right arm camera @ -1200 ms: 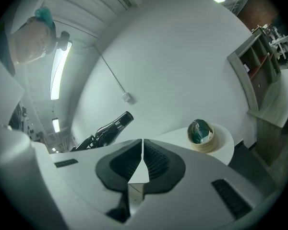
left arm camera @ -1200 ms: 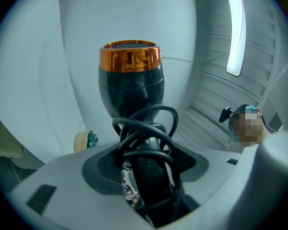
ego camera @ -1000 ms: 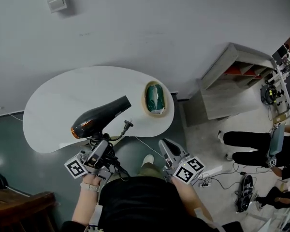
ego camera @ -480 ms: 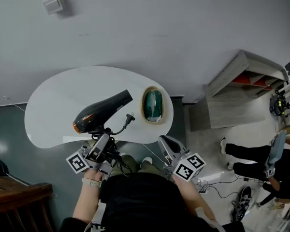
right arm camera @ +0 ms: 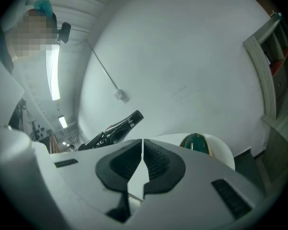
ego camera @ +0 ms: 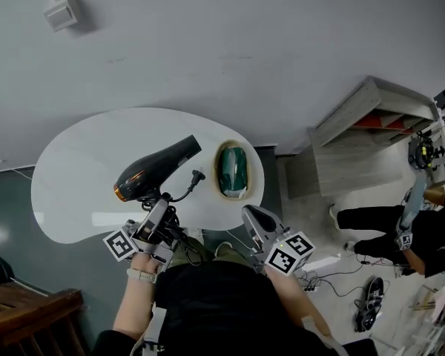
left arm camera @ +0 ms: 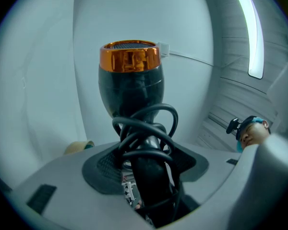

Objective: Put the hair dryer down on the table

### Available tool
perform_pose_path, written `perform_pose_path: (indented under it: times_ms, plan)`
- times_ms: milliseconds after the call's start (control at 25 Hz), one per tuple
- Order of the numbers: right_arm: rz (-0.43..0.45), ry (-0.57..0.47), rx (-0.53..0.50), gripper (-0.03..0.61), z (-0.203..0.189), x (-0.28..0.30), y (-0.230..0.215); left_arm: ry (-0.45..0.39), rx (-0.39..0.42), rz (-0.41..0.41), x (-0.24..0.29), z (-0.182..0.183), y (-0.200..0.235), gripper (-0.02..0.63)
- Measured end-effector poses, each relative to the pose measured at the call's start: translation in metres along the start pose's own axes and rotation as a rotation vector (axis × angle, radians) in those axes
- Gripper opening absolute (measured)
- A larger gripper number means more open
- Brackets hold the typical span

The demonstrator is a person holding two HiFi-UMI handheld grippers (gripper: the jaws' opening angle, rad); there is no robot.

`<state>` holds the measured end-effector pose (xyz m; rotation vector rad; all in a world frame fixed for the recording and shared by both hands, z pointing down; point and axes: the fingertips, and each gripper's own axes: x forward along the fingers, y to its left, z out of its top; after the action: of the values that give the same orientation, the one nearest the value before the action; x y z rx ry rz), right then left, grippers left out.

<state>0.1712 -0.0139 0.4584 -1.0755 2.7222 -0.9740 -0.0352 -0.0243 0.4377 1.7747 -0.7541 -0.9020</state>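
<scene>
Left gripper view: the left tool (left arm camera: 146, 178) is clamping the black handle of the hair dryer (left arm camera: 129, 78), its jaws pressing in from either side, and loops of the black cord (left arm camera: 151, 128) are being pinched against the handle. The barrel is standing up beyond the jaws, its copper-coloured ring and rear grille facing the camera.

Right gripper view: the right tool (right arm camera: 142, 164) is carrying nothing, its two ribbed pads meeting with only a thin seam between them.

Head view: both tools are sitting close to the person's body, the left tool (ego camera: 157, 215) at the near edge of the white worktop (ego camera: 74, 176), the right tool (ego camera: 255, 222) off that edge, above the floor. The hair dryer (ego camera: 157, 167) is lying slantwise over the worktop, nozzle pointing up and right, and contact with the surface cannot be judged. Its plug (ego camera: 196, 176) is hanging just beside the barrel. Further right, an oval dish (ego camera: 219, 170) is holding a green item (ego camera: 233, 170). Beyond, a grey wall is rising; a shelf unit (ego camera: 363, 136) is standing at the right.
</scene>
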Motion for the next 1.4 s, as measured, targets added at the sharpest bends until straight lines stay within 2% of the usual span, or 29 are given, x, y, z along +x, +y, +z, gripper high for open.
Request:
perform_pose_path:
  times_ms: [600,920,1400]
  plan:
    - [-0.118,0.037,-0.008,0.023,0.028,0.084,-0.028,0.083,-0.139,0.075,0.049,0.062,0.11,0.282]
    - [-0.177,0.06,0.006,0.023,0.032,0.117,-0.046,0.128,-0.168,0.116,0.068,0.088,0.163,0.281]
    - [-0.215,0.089,0.07,0.023,0.032,0.169,-0.072,0.139,-0.236,0.194,0.082,0.121,0.241,0.281]
